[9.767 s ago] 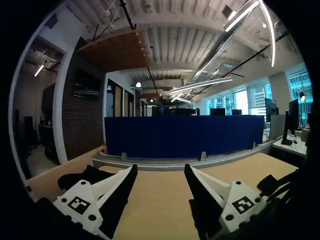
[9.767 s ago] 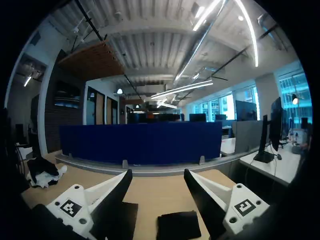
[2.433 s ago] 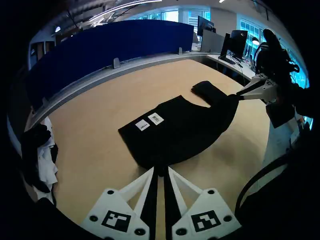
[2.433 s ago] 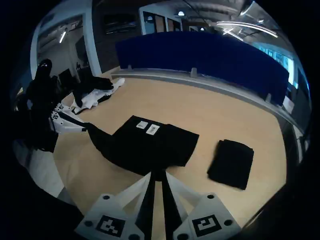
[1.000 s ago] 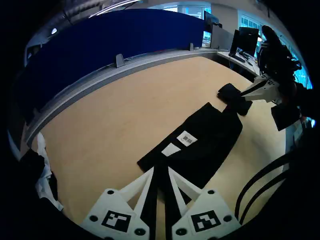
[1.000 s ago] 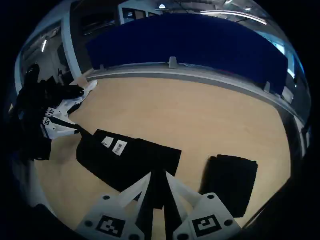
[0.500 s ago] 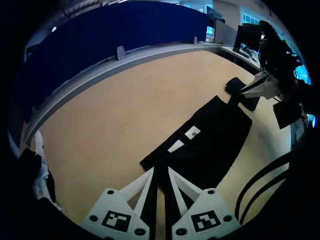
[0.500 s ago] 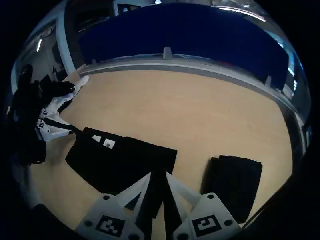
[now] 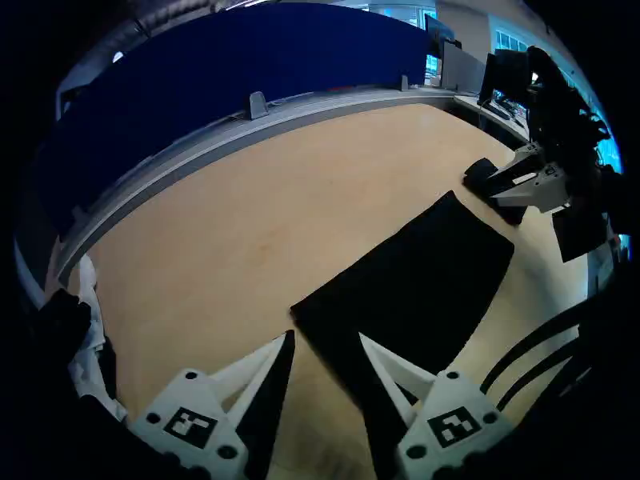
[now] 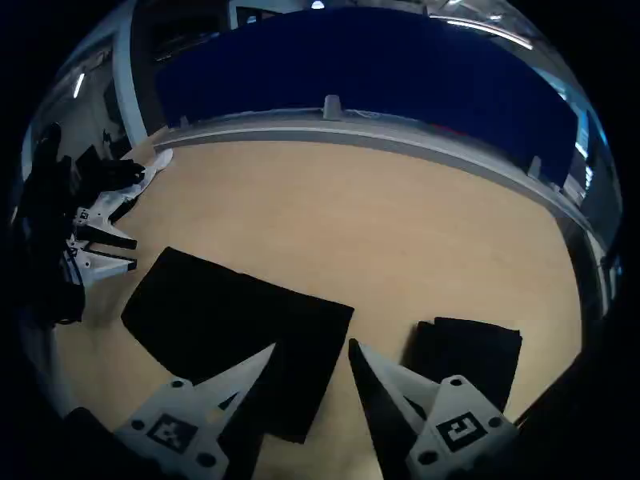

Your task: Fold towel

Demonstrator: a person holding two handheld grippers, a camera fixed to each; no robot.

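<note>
A pale wooden worktop (image 9: 232, 232) spans the middle of the left gripper view, bordered at upper left by a grey rail (image 9: 200, 148) and a dark blue partition (image 9: 224, 60). Dark monitors (image 9: 500, 76) stand at upper right near bright windows (image 9: 392, 11).

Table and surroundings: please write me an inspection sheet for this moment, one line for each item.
Surface: light wooden table.
Job's things: black towel lying flat, held by neither gripper.
Clutter: folded dark cloth beside the towel; heap of clothes at the table edge.
Grippers: left hand-held gripper open; right hand-held gripper open.
Cables: black cables by the near edge.
Surroundings: blue partition behind the table; monitors beyond.
</note>
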